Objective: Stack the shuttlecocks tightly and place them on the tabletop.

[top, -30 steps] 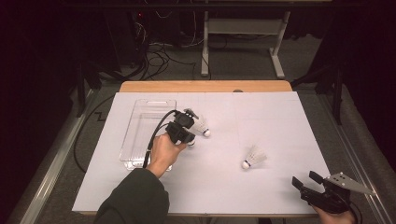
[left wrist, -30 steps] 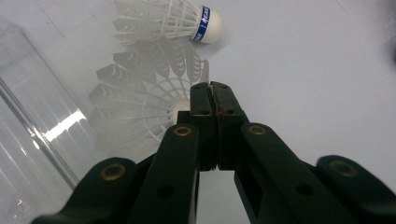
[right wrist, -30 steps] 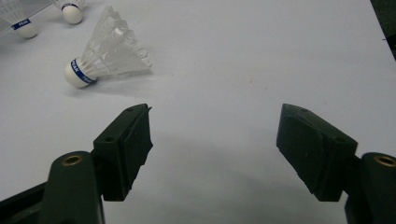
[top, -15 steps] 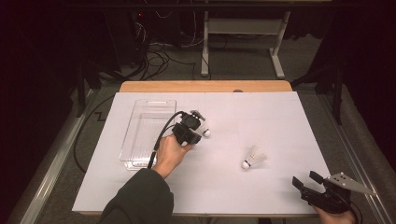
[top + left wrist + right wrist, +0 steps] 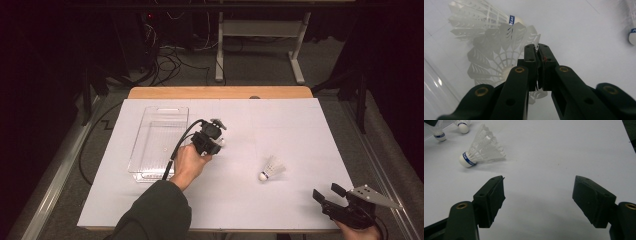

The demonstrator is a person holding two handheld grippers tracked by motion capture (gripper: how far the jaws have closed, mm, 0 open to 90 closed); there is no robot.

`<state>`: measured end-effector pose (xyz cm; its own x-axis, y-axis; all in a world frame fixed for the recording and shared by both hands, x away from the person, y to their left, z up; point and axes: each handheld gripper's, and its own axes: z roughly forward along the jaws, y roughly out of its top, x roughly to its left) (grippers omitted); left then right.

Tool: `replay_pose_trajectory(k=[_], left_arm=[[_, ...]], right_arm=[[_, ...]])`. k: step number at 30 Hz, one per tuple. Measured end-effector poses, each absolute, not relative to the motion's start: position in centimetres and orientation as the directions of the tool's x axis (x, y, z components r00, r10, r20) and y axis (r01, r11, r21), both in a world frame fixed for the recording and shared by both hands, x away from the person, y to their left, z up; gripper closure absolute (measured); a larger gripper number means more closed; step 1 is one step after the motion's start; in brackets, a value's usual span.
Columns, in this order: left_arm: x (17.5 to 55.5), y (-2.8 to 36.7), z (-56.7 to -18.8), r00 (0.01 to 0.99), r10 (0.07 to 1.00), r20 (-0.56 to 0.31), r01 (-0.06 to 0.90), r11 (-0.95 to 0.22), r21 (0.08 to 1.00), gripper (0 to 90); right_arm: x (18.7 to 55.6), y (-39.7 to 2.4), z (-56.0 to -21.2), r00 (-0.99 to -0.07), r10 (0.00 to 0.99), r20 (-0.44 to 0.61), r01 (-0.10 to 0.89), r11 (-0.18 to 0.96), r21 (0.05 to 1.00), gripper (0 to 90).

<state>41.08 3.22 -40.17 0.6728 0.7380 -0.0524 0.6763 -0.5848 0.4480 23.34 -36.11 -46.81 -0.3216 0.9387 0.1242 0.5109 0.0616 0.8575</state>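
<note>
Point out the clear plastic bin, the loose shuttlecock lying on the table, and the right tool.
clear plastic bin (image 5: pixel 159 111), high view, far rim.
loose shuttlecock (image 5: pixel 272 167), high view, feather skirt.
right tool (image 5: pixel 539 198), right gripper view, midway between its open fingertips.

The white shuttlecock (image 5: pixel 499 52) pinched in the matt black plastic left gripper (image 5: pixel 537 53) has a thin, translucent ribbed plastic skirt. The loose white shuttlecock (image 5: pixel 270 168) to its right has a smooth rounded head. The matt white paper sheet (image 5: pixel 300 130) covers a light wooden table (image 5: pixel 220 92). The clear plastic tray (image 5: pixel 159 142) at left looks glossy. The right gripper (image 5: pixel 539 195) has dull black pads (image 5: pixel 496 195).
</note>
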Motion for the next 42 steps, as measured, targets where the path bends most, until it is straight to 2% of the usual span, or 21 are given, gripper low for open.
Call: replay_pose_trajectory(k=[42], left_arm=[[41.5, 0.5, -41.9, 0.662, 0.747, -0.063, 0.681, -0.564, 0.467, 81.8]], right_arm=[[23.4, -36.1, -46.8, -0.325, 0.937, 0.126, 0.512, 0.062, 0.857, 26.1]])
